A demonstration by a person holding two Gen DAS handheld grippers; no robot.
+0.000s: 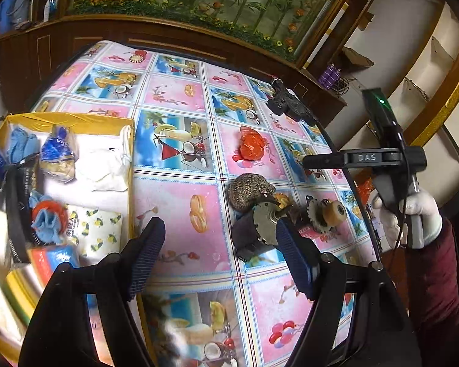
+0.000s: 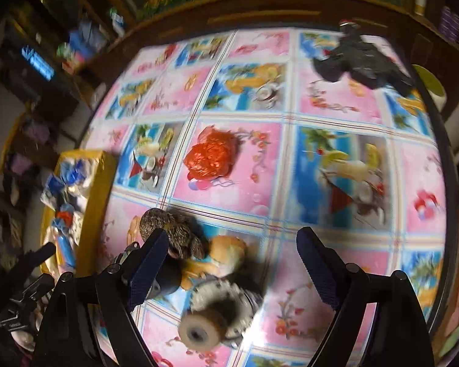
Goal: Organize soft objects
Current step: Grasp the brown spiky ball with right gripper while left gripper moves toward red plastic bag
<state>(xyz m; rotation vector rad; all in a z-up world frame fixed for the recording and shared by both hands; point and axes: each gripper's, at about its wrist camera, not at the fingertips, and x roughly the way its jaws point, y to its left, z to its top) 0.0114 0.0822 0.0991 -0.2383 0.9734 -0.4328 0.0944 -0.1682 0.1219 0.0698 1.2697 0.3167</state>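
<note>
While jaws gape, red bag (image 2: 211,156) lies beyond right gripper (image 2: 232,263).

The right gripper (image 2: 229,263) is hovering with jaws apart over the tablecloth (image 2: 336,104), above a knitted brown bundle (image 2: 180,229), below a crumpled red bag (image 2: 212,154).

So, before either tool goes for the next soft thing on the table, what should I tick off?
1. Left tool open and empty: ok.
2. Right tool open and empty: ok.
3. Red plastic bag lies free, nothing on it: ok.
4. Brown knitted piece free to lift: not ok, it touches the motor.
5. Yellow box has room left: ok.
6. Black item is soft: cannot tell.
</note>
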